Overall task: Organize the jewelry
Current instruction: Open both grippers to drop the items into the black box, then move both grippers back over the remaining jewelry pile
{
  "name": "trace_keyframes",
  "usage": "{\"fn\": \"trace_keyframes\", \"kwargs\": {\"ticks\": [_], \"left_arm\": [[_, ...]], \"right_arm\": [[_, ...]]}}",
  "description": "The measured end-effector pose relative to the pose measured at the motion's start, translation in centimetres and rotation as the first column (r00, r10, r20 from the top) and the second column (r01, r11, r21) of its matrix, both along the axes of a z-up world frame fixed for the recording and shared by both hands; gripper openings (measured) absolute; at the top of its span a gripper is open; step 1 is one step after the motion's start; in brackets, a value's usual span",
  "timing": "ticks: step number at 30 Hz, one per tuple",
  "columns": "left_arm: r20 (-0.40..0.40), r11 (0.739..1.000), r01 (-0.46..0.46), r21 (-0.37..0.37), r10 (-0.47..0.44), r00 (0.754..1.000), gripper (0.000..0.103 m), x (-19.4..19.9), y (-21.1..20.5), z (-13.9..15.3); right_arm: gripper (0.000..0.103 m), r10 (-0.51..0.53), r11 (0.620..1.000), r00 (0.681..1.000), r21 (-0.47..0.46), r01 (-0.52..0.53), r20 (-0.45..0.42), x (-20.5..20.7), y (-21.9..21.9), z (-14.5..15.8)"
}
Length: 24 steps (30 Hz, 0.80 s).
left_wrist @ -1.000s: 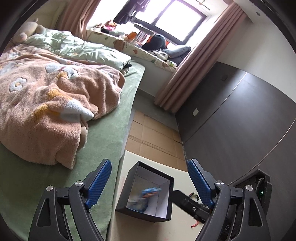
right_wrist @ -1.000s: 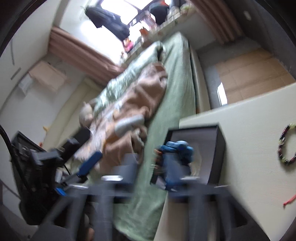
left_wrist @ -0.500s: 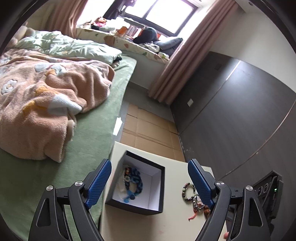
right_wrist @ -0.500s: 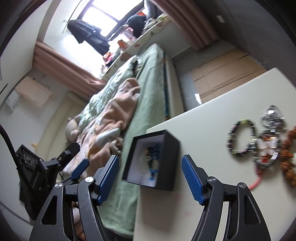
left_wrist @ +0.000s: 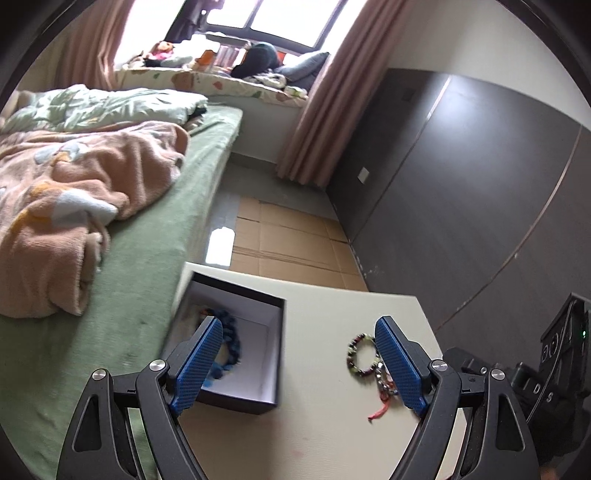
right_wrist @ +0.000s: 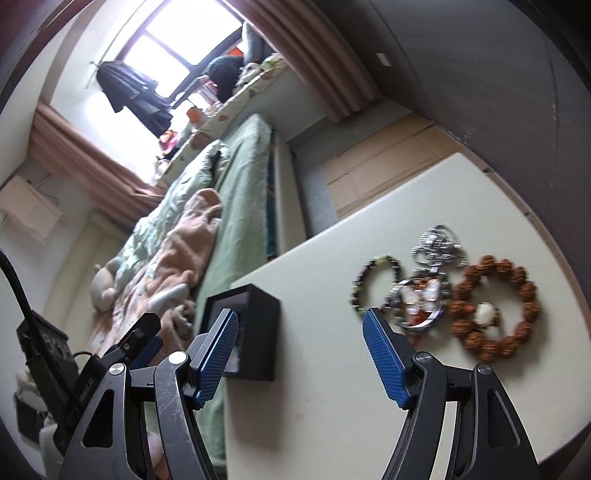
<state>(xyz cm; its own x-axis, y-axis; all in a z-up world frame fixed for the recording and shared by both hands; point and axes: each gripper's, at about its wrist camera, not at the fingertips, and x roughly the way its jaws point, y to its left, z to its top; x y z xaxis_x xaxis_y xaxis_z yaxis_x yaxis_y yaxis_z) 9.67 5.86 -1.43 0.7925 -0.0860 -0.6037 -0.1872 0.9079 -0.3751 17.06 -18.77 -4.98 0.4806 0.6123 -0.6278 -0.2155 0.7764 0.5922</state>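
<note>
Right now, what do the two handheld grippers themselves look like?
Both look alike. The left gripper and right gripper each have two black arms with triangular cut-outs and silver round pivots, ending in blue pads with a fine dotted texture. In the right wrist view, a black cable runs along the left edge.

Messy bedroom behind it all. Bed (left_wrist: 155,236) with a green sheet fills the left of the left view, a peach blanket (left_wrist: 74,192) bunched on it and a pale quilt (left_wrist: 110,107) further back. Window (left_wrist: 280,18) top centre, pink curtain (left_wrist: 325,110) hanging beside it, cluttered sill (left_wrist: 207,74) below. Cardboard (left_wrist: 291,240) lies flat on the floor mid-frame, dark wall panels (left_wrist: 461,177) on the right.
</note>
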Motion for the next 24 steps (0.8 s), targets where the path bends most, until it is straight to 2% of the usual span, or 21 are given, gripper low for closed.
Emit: {"fn": "trace_keyframes", "kwargs": {"ticks": [1, 2, 4, 8, 15, 20, 24], "left_arm": [[-0.005, 1.000, 0.010, 0.000, -0.010, 1.000, 0.085, 0.2, -0.5, -0.2], [-0.009, 1.000, 0.018, 0.001, -0.018, 1.000, 0.085, 0.4, -0.9, -0.3], [-0.014, 0.999, 0.038, 0.011, -0.038, 0.999, 0.085, 0.7, -2.0, -0.6], [-0.026, 0.996, 0.079, 0.036, -0.078, 0.997, 0.085, 1.3, -3.8, -1.3], [-0.058, 0.989, 0.141, 0.049, -0.138, 0.989, 0.085, 2.6, -6.4, -2.6], [-0.088, 0.982, 0.188, 0.010, -0.186, 0.979, 0.071, 4.2, -7.7, -3.7], [-0.133, 0.974, 0.227, -0.015, -0.227, 0.965, 0.053, 5.7, -8.9, -4.9]], "right_arm": [[0.074, -0.009, 1.000, 1.000, -0.004, 0.009, -0.008, 0.1, -0.6, -0.1], [0.082, -0.018, 1.000, 1.000, -0.008, 0.018, -0.015, 0.1, -1.1, -0.2], [0.088, -0.041, 0.999, 0.999, -0.014, 0.041, -0.025, 0.3, -2.2, -0.2], [0.088, -0.103, 0.994, 0.993, -0.037, 0.101, -0.062, 0.8, -4.9, -0.6], [0.088, -0.145, 0.989, 0.979, -0.064, 0.137, -0.142, 1.6, -7.9, -2.1], [0.088, -0.175, 0.984, 0.965, -0.043, 0.170, -0.195, 2.0, -9.7, -3.3], [0.088, -0.213, 0.977, 0.951, -0.028, 0.213, -0.224, 2.5, -11.1, -3.8]]}}
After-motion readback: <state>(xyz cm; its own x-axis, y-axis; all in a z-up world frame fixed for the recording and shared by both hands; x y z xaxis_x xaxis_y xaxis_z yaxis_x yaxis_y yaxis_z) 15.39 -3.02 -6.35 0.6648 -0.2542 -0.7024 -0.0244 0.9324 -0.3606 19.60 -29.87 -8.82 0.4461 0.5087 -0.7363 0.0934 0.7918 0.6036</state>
